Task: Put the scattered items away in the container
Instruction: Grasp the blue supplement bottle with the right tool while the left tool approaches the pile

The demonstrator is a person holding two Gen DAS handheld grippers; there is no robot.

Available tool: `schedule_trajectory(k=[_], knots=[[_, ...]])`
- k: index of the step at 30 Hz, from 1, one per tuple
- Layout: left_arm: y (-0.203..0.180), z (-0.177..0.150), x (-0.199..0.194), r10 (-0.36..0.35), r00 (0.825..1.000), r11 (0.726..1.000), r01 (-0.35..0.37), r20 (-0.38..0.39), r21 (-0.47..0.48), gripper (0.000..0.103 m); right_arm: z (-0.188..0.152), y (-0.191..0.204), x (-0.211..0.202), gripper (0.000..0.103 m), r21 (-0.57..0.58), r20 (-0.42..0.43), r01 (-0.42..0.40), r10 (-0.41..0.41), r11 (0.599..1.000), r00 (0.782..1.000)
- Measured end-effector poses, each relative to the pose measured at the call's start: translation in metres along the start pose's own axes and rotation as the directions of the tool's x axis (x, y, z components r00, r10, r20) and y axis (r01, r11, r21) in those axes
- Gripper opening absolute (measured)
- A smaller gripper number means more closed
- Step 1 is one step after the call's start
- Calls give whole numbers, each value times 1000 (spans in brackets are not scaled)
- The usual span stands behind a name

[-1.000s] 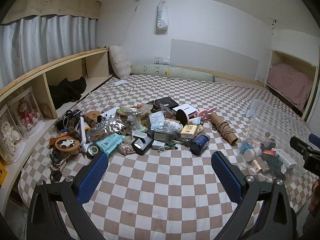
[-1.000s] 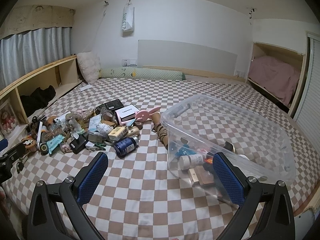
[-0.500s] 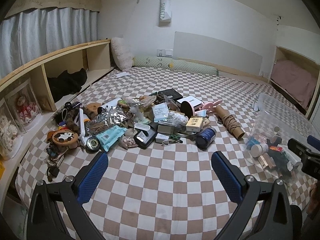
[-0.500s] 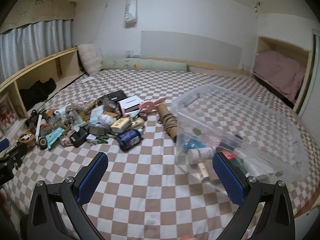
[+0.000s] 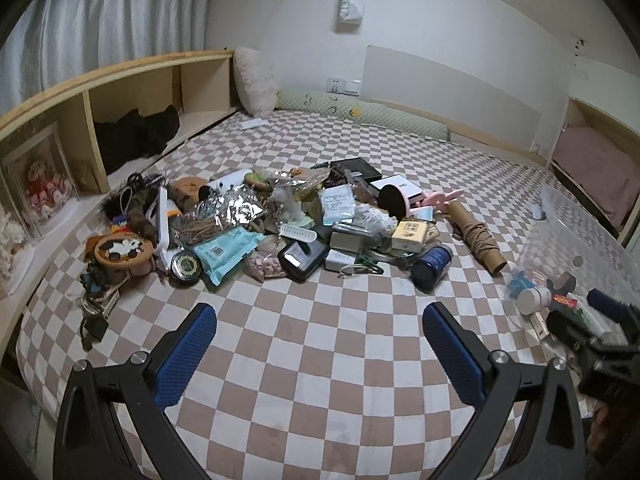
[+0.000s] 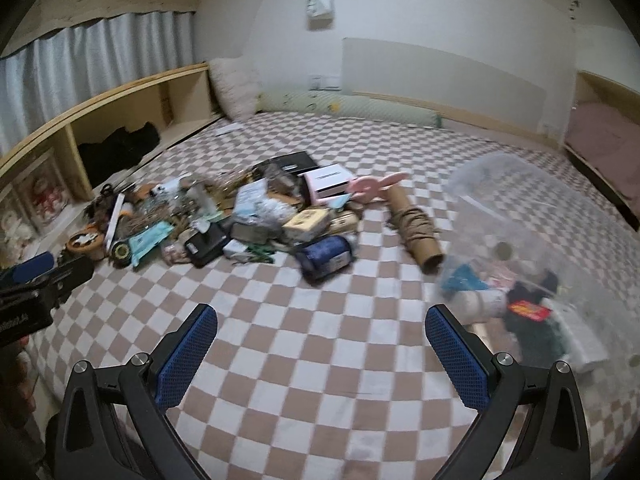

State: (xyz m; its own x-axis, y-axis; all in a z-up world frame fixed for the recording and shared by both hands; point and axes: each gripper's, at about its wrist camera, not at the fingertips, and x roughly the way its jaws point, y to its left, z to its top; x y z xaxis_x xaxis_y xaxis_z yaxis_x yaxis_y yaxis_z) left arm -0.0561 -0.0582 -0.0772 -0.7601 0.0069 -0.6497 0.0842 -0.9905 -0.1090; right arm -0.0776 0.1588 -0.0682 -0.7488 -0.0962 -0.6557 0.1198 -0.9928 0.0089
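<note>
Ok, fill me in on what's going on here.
A person holds two tools over a checkered bed, tidying a pile of clutter into a clear plastic bin. The left tool and the right tool are both open and empty. A few items already sit in the bin; most remain in the pile.

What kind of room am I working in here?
Most likely a bedroom, with the work done on a bed. A checkered bedcover spreads underneath, a bolster pillow lies along the wall, and a curtain hangs above low wooden cubbies.
</note>
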Motion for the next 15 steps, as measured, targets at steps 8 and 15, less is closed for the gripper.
schedule_trajectory(k=[8,15], knots=[[15,12,28,5,1000,999,-5,1,-37,103,0,24,41,99,-14,20,-56,56,998,998],[16,23,66,23,1000,999,-22,13,-49,103,-5,39,88,84,-67,-60,-48,44,997,997]])
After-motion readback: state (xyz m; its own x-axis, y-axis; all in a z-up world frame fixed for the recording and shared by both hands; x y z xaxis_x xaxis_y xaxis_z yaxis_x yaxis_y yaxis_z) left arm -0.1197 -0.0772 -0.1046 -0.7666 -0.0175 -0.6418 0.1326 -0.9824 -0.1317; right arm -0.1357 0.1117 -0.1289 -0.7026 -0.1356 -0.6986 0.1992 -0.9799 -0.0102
